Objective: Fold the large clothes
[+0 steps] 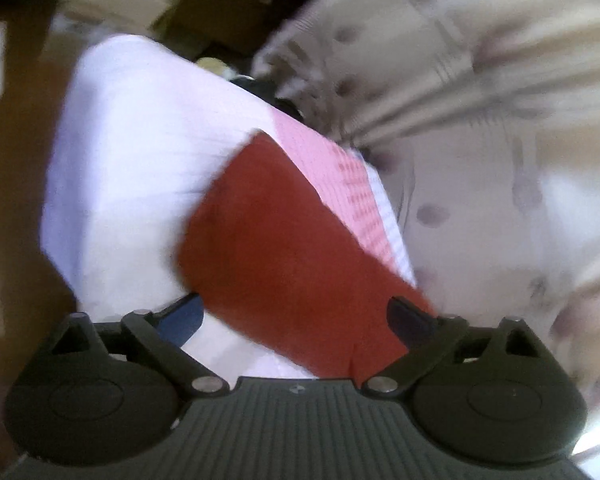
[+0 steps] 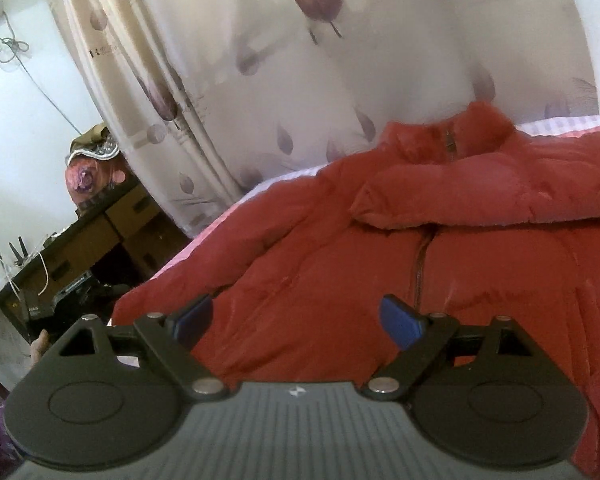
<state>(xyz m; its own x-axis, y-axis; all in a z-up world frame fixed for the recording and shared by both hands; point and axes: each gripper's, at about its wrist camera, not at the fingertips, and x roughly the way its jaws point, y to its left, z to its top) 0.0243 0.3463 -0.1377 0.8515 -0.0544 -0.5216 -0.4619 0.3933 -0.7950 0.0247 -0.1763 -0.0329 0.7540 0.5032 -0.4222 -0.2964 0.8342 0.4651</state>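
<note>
Red padded jacket spread flat on the bed, zipper up.

Right tool wide open above the jacket front, gripping nothing. Left tool also open over a red sleeve, near the bed's edge by the curtain.

I can make out no text for certain. The curtain carries small dark print at the left of the right wrist view and faint lettering at the upper right, both too blurred to read. A black box at lower left bears tiny illegible white marks.
</note>
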